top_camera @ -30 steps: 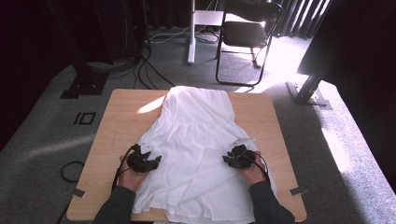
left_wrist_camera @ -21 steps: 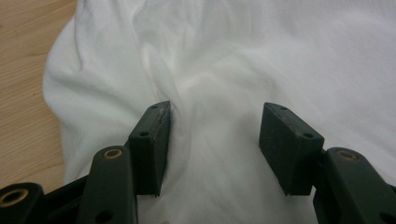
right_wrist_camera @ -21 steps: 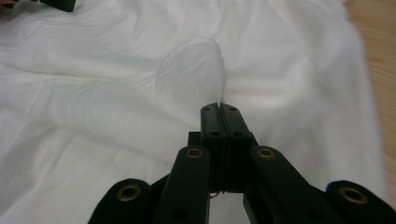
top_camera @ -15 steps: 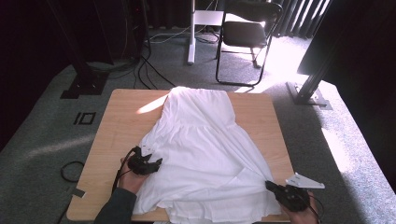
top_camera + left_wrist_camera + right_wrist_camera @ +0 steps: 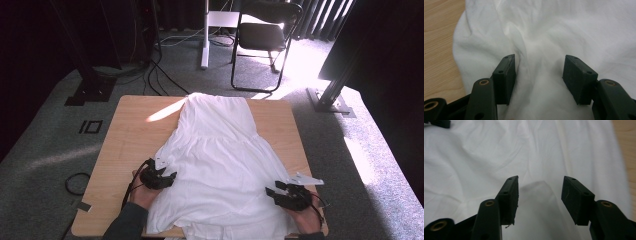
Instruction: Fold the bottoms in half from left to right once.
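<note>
on the table (image 5: 125, 145) the white dress (image 5: 220, 160) lies lengthwise, hem nearest.

Counted: 1 white cotton garment (image 5: 220, 165) | 1 light wooden table (image 5: 130, 135) | 2 black two-jaw grippers (image 5: 167, 179) (image 5: 274, 192) | 1 black folding chair (image 5: 262, 37)

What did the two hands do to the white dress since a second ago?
The right tool slid outward to the near right corner of the table, pulling the white dress's hem flat and wider. Its jaws have just been opening and now stand apart over the cloth, so it let go. The left tool stayed at the dress's left edge, jaws open as before.
</note>
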Action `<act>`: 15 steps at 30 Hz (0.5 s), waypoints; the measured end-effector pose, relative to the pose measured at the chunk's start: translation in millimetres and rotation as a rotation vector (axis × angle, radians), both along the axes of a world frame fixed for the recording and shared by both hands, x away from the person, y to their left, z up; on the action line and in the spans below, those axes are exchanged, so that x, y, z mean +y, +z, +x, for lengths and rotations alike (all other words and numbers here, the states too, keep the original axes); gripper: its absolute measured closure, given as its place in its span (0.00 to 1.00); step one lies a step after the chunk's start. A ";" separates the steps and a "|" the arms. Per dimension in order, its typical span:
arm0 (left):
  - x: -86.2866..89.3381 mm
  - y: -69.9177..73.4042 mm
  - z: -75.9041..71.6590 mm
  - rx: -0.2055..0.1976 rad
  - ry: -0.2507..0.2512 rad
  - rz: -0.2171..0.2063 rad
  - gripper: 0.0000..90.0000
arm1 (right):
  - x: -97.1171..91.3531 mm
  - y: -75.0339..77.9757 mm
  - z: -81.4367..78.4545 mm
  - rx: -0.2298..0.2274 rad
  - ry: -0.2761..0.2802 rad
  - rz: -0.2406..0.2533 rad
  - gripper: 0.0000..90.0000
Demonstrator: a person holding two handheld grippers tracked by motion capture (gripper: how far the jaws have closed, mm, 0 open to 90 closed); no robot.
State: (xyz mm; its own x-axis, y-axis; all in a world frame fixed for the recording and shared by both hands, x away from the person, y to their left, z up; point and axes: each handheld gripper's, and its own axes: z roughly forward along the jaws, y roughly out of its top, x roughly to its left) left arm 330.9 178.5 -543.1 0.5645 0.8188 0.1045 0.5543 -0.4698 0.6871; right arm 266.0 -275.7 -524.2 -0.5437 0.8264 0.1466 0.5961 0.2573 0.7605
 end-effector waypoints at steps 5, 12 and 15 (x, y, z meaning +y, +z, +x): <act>0.3 -0.8 -2.1 0.001 -0.004 0.002 0.49 | 11.0 -16.5 16.4 0.111 0.023 -0.013 0.88; 0.9 -1.1 -2.0 0.003 -0.003 0.000 0.49 | -27.6 6.4 -42.9 0.099 0.014 -0.037 0.96; 0.4 -0.8 -2.3 0.003 -0.001 -0.001 0.49 | -47.8 8.3 -67.6 0.114 0.015 -0.040 0.94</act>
